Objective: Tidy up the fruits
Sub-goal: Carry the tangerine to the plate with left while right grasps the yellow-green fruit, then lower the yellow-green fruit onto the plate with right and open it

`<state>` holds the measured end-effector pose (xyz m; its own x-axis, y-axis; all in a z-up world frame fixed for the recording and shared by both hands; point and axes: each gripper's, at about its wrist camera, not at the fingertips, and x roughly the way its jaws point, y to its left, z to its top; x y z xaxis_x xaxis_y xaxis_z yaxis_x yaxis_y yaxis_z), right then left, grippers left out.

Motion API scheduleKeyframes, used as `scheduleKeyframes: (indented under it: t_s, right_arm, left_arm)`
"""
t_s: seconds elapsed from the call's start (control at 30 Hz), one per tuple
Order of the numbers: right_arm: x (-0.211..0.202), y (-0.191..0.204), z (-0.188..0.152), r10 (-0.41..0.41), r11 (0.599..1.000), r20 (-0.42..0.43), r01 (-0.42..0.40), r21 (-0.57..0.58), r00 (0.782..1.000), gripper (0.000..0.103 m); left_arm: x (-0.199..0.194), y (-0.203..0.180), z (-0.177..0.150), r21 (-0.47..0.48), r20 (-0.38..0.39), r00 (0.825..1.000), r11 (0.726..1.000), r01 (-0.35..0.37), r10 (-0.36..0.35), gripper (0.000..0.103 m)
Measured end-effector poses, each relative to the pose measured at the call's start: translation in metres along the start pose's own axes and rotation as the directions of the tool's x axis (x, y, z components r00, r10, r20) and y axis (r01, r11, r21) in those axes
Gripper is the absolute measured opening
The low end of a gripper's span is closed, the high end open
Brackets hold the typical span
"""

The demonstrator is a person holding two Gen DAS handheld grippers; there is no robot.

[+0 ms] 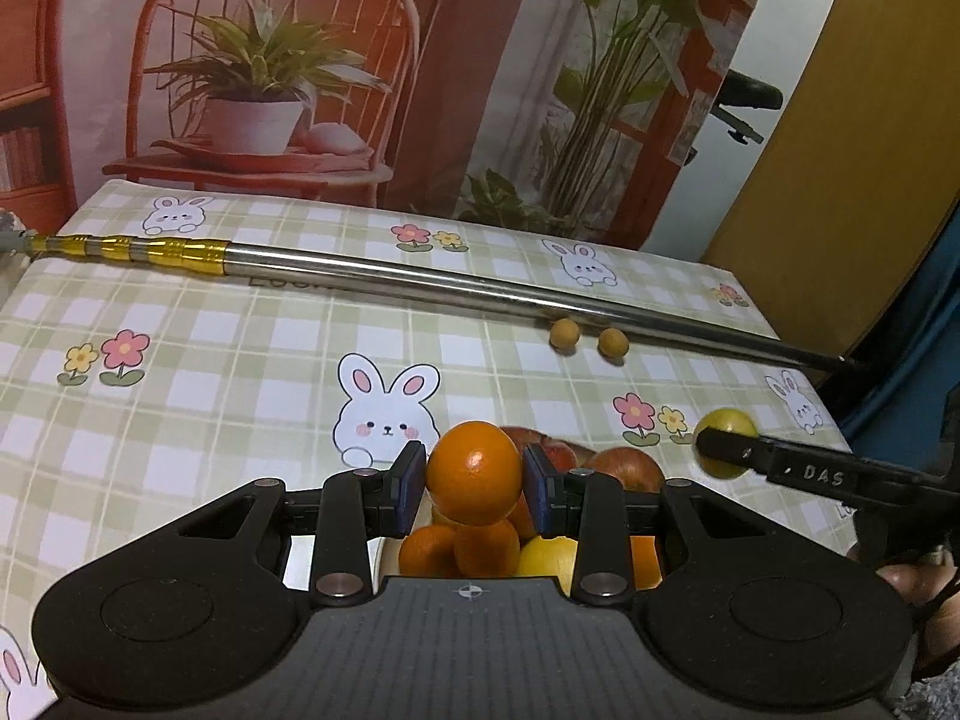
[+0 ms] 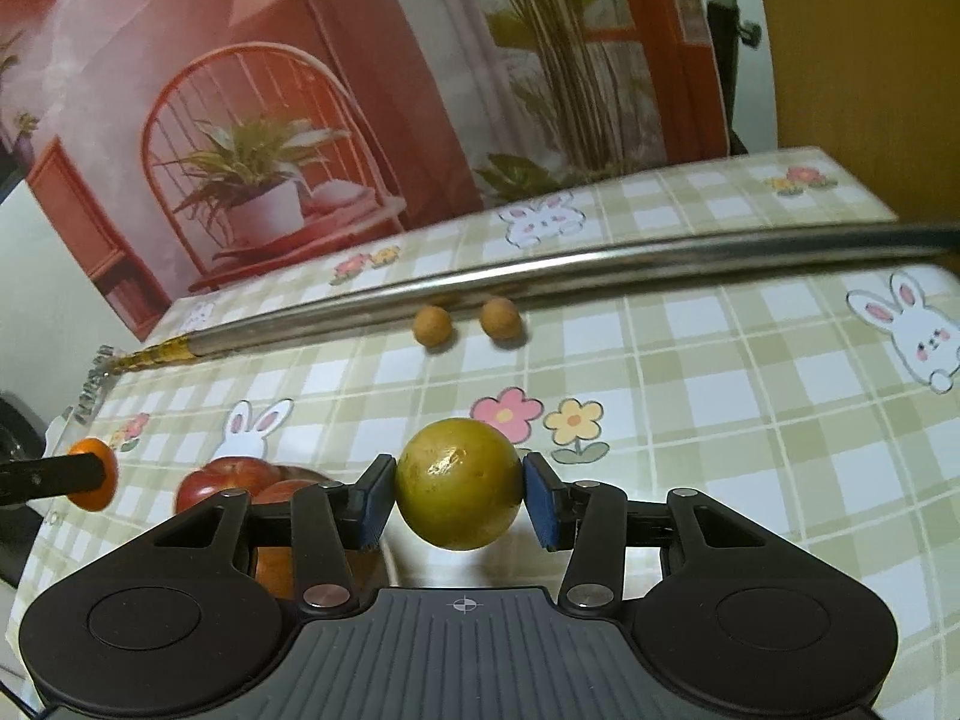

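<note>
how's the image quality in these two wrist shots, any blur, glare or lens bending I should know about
Left wrist view: sharp; the straight silver metal pole bows from fisheye distortion, and a small highlight glints on the round orange fruit clamped in the left gripper. Right wrist view: the backdrop's upper left smears with motion blur, while the yellow-green round fruit in the right gripper shows a glare patch.

Left wrist view sits low over the checked tablecloth (image 1: 240, 360), looking forward past the left gripper (image 1: 474, 477) toward the backdrop at 12 o'clock. Right wrist view faces the same way from further right, tilted, its right gripper (image 2: 459, 486) close to the lens. Both share the metal pole (image 1: 480, 288) (image 2: 540, 273) and two small tan balls (image 1: 564, 333) (image 2: 432, 326) (each camera also catches the other gripper, at 3 and 9 o'clock).
</note>
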<state>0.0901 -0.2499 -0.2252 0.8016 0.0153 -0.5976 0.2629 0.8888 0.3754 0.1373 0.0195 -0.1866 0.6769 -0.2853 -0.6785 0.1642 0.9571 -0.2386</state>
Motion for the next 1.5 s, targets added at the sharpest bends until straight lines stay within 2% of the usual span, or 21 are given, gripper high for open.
scheduleKeyframes:
  t_s: [0.17, 0.37, 0.77, 1.1, 1.37, 1.5]
  right_arm:
    - [-0.026, 0.015, 0.0, 0.005, 0.999, 0.052, -0.003, -0.042, 0.999, 0.042]
    - [-0.051, 0.044, -0.007, 0.037, 0.991, 0.067, -0.028, -0.13, 0.997, 0.042]
    - [-0.062, 0.108, -0.041, 0.115, 0.955, -0.019, -0.116, -0.274, 0.993, 0.042]
    - [-0.042, 0.144, -0.062, 0.131, 0.916, -0.137, -0.172, -0.363, 0.982, 0.042]
    - [-0.025, 0.156, -0.075, 0.118, 0.895, -0.213, -0.197, -0.401, 0.97, 0.042]
    - [-0.025, 0.159, -0.077, 0.13, 0.885, -0.22, -0.213, -0.413, 0.967, 0.042]
  left_arm:
    - [-0.014, 0.003, -0.01, -0.022, 0.012, 1.0, 0.999, 0.025, -0.025, 0.037]
    - [-0.027, 0.004, -0.024, -0.026, 0.027, 0.999, 0.999, 0.032, -0.032, 0.037]
    - [-0.047, 0.022, -0.047, -0.069, 0.046, 0.998, 0.997, 0.037, -0.034, 0.037]
    - [-0.05, 0.028, -0.05, -0.096, 0.057, 0.997, 0.994, 0.049, -0.043, 0.037]
    - [-0.046, 0.028, -0.053, -0.1, 0.042, 0.998, 0.994, 0.047, -0.043, 0.037]
    - [-0.045, 0.028, -0.052, -0.1, 0.039, 0.998, 0.994, 0.044, -0.04, 0.037]
